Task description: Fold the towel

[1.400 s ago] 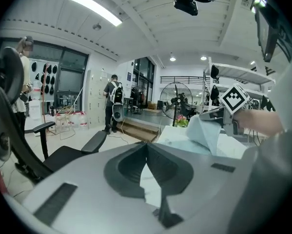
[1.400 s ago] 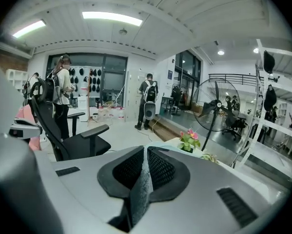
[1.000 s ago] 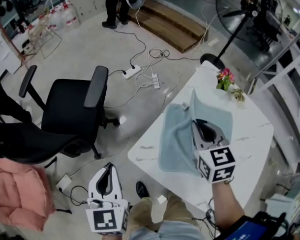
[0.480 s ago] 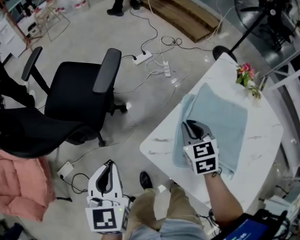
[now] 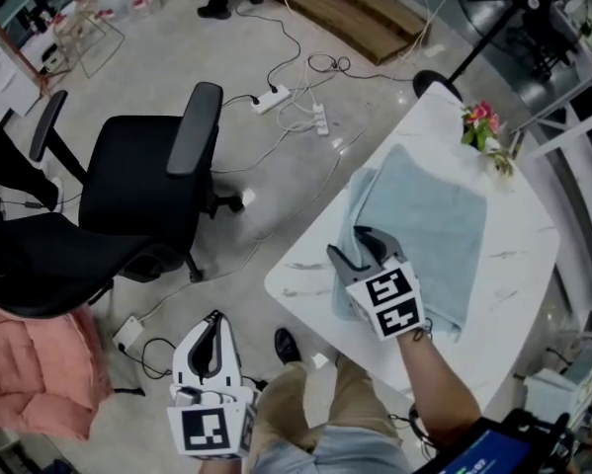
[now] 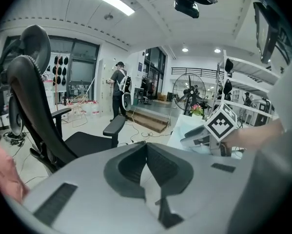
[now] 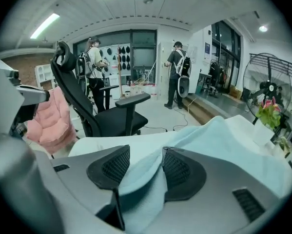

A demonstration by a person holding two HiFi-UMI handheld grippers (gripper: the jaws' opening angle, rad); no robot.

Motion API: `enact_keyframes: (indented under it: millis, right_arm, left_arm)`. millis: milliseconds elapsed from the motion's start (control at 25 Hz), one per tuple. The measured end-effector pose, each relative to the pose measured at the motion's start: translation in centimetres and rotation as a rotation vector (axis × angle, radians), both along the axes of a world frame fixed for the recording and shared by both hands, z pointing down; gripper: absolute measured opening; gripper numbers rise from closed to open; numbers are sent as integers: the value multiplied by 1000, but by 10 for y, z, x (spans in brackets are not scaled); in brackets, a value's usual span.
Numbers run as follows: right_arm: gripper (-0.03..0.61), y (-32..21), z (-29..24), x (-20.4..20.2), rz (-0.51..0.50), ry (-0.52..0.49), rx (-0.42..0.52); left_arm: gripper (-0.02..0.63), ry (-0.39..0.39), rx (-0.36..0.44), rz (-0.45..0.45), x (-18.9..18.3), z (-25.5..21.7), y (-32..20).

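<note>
A light blue towel lies folded flat on the white marble table. My right gripper rests low at the towel's near left edge. Its jaws have just been opening and now stand apart. In the right gripper view a fold of the towel still lies loosely between the pads of that gripper. My left gripper hangs off the table over the floor, near my legs, shut and empty. In the left gripper view its jaws meet with nothing between them.
A small bunch of flowers stands at the table's far corner. A black office chair is left of the table, with a pink cushion beyond it. Power strips and cables trail over the floor. A fan stands behind.
My right gripper came down and toward me, laying the raised towel edge flat onto the table, and its jaws opened. The left gripper has barely shifted.
</note>
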State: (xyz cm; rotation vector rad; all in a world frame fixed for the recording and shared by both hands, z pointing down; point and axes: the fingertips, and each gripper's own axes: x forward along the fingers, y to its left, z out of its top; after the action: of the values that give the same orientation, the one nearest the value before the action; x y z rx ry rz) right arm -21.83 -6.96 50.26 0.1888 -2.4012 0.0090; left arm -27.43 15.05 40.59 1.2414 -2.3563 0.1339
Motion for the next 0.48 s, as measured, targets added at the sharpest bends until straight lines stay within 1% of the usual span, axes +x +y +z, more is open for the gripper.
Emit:
enact_keyframes:
  millis: [120,240,360,480]
  right_arm:
    - [232,8,-24,11,-21,-48,-8]
    - [233,11,-44,38,-17,-83,-9]
    - [232,2,-52,82,20,-76,20]
    - [229,-11,-51,138,75,-54,46]
  left_arm:
    - [8,-9,19,39,7,-8,-18]
    - [8,-22,33,103,17,-13,-45]
    - [8,-10,34,218,40,-2,-79]
    - [15,43,33,333,68,13,-124]
